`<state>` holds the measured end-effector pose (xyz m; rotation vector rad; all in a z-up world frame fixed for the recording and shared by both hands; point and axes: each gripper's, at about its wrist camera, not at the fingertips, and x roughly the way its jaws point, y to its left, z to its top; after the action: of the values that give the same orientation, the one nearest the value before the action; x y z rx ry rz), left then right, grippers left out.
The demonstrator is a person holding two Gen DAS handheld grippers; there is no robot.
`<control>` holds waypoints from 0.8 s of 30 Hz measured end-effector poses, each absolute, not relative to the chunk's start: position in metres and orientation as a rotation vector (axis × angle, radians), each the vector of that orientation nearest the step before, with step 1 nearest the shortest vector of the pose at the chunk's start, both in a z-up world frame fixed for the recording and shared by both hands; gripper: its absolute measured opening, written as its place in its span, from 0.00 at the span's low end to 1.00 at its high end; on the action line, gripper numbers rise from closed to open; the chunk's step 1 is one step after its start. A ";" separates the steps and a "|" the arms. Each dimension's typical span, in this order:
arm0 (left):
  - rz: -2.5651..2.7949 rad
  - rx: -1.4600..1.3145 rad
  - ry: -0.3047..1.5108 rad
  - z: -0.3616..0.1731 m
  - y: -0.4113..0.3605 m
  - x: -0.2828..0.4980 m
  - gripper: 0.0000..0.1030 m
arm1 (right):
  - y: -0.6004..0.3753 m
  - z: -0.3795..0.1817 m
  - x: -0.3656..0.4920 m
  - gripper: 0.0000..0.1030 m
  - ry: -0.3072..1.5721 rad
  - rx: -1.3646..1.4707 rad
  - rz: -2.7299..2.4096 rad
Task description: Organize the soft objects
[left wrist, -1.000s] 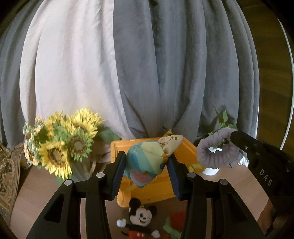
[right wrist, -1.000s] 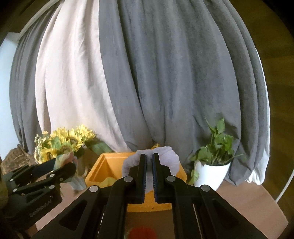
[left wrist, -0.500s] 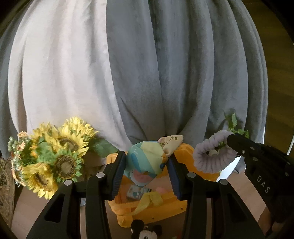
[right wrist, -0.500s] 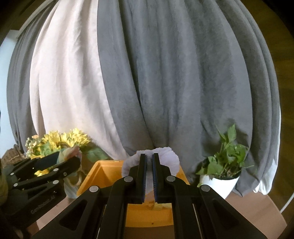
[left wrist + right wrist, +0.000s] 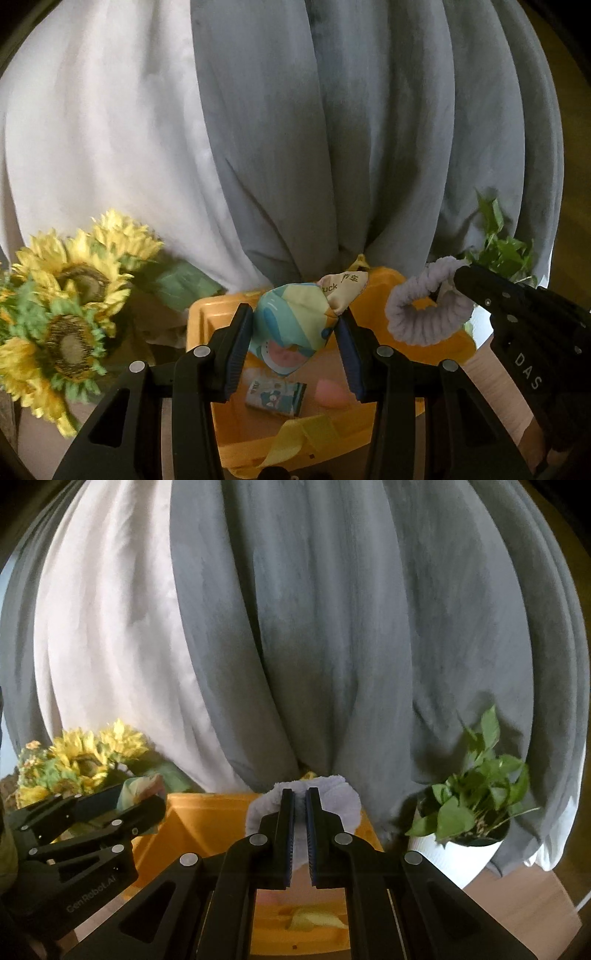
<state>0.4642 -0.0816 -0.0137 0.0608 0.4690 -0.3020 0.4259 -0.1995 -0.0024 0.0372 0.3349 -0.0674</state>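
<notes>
1. Left gripper (image 5: 293, 345): jaws narrow-ish, clamped on pouch (image 5: 295, 325), held up over the bin (image 5: 207, 317).
2. Right gripper (image 5: 300, 834): jaws nearly closed, pinching scrunchie (image 5: 332, 801), also above the bin.
3. Bin lies straight below and ahead of both; pack (image 5: 276, 398) and pink item (image 5: 330, 393) inside.
4. Left looks nearer the bin's middle; likely drops first.

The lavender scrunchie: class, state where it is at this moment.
The lavender scrunchie is pinched in the right gripper, held in the air over the yellow bin, right of the pouch in the left gripper.
</notes>
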 end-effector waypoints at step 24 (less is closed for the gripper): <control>-0.315 0.086 0.600 -0.045 -0.100 0.513 0.61 | -0.212 -0.049 0.477 0.23 0.515 0.048 -0.089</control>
<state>0.5127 -0.0996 -0.0452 0.0865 0.5996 -0.3150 0.4772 -0.2120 -0.0486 0.0482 0.5146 -0.0894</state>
